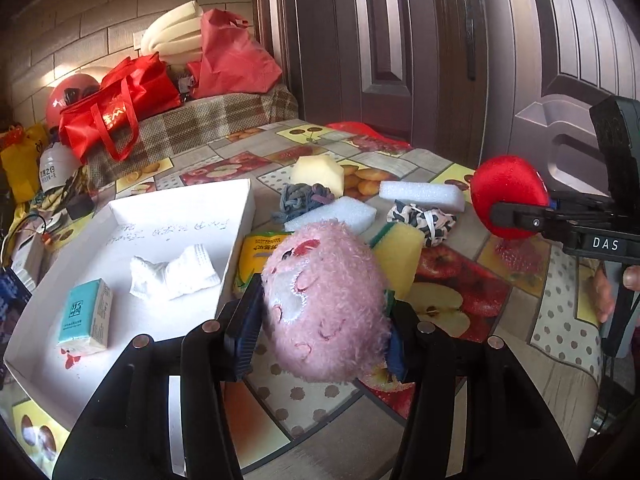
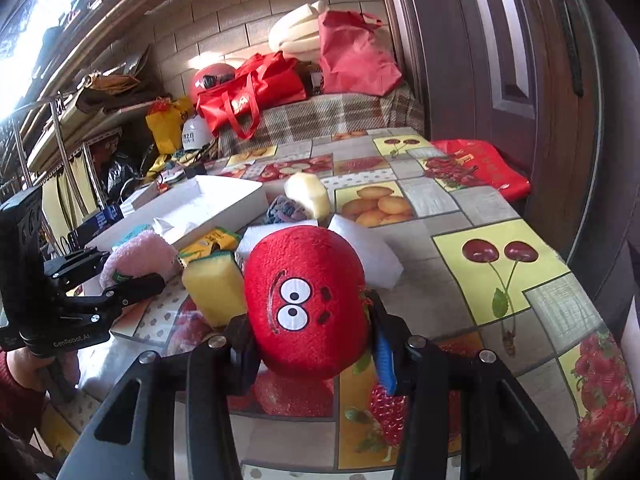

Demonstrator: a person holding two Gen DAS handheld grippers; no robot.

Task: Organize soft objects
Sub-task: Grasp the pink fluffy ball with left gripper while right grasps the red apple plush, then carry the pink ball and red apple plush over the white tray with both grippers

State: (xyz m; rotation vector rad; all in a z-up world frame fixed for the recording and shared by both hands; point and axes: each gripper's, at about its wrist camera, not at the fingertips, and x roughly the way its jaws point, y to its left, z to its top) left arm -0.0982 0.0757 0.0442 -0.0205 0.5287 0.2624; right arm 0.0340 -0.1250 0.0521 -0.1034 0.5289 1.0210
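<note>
My left gripper [image 1: 320, 320] is shut on a fluffy pink plush toy [image 1: 326, 300] and holds it above the table, just right of the white tray [image 1: 240, 216]. My right gripper [image 2: 316, 320] is shut on a red plush toy with big eyes [image 2: 306, 300], held above the table. In the left wrist view the red toy [image 1: 508, 200] hangs at the right; in the right wrist view the pink toy [image 2: 140, 260] shows at the left. The tray holds a white cloth [image 1: 174, 272] and a teal tissue pack [image 1: 86, 316].
On the fruit-print tablecloth [image 2: 500, 216] lie a yellow sponge [image 1: 400, 256], two white foam blocks [image 1: 420, 194], a cream foam piece [image 1: 318, 174], a yarn bundle [image 1: 300, 200], a patterned cloth ball [image 1: 422, 218] and a yellow packet [image 1: 256, 252]. Red bags [image 1: 116, 108] and a dark door [image 1: 400, 40] stand behind.
</note>
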